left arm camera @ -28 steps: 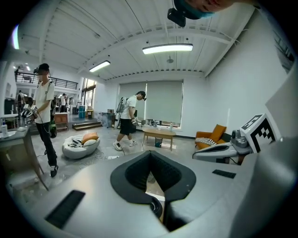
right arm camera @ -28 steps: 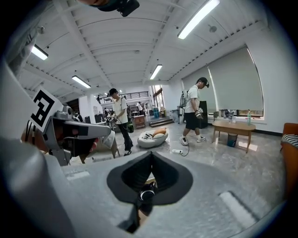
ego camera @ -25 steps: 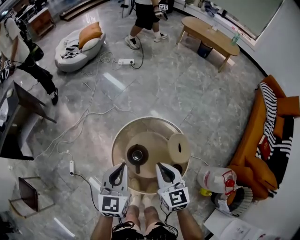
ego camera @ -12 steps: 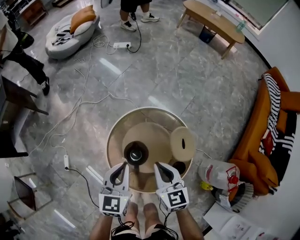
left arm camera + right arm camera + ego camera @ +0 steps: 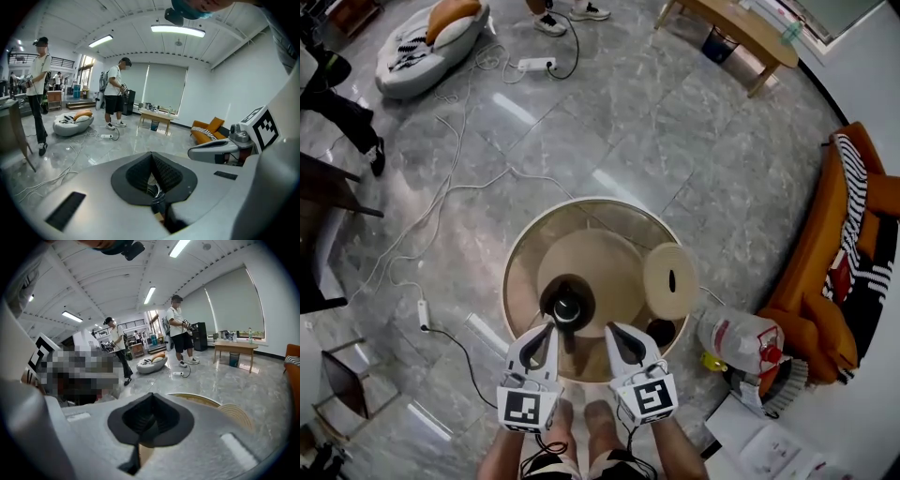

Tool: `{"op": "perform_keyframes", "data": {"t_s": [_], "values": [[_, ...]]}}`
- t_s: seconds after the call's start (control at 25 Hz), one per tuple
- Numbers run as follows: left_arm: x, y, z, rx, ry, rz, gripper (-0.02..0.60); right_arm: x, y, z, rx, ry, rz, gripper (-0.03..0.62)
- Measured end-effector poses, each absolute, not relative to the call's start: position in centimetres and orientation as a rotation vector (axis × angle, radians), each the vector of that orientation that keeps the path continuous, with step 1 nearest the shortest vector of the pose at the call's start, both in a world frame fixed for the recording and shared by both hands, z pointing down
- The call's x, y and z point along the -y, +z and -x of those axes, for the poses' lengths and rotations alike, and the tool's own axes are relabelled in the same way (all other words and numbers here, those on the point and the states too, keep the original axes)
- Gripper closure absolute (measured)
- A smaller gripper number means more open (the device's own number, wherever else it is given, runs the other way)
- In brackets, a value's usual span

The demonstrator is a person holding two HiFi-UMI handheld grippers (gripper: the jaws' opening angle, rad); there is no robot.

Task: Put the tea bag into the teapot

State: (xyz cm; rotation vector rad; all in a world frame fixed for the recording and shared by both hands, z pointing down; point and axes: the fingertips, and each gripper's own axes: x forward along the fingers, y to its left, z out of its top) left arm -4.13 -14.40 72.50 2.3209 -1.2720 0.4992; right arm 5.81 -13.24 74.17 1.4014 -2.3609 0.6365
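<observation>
The left tongs (image 5: 547,330) are pinched shut on nothing, tips over the near edge of the round counter (image 5: 609,246). Just beyond the tips and between them stands the dark teapot (image 5: 568,302), its mouth apparently open. The right tongs (image 5: 613,330) are likewise shut and empty. Further right lie a pale round disc (image 5: 671,279) and a small dark thing (image 5: 659,334). No view shows me the tea bag. With it unlocated, closed tips so near the teapot could nudge or tip it while searching.
</observation>
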Motion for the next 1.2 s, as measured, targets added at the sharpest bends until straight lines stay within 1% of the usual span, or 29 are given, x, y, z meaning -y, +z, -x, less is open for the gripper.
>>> {"op": "perform_keyframes", "data": {"t_s": [0.52,1.2], "values": [[14.8,79.3,3.2,1.237,0.562,-2.284,0.568,13.7,78.7,-5.9,2.343,0.708,-1.373,0.595],[15.1,83.8,2.0,1.205,0.627,-2.294,0.568,13.4,82.0,-7.1,2.316,0.797,-1.378,0.595]]}}
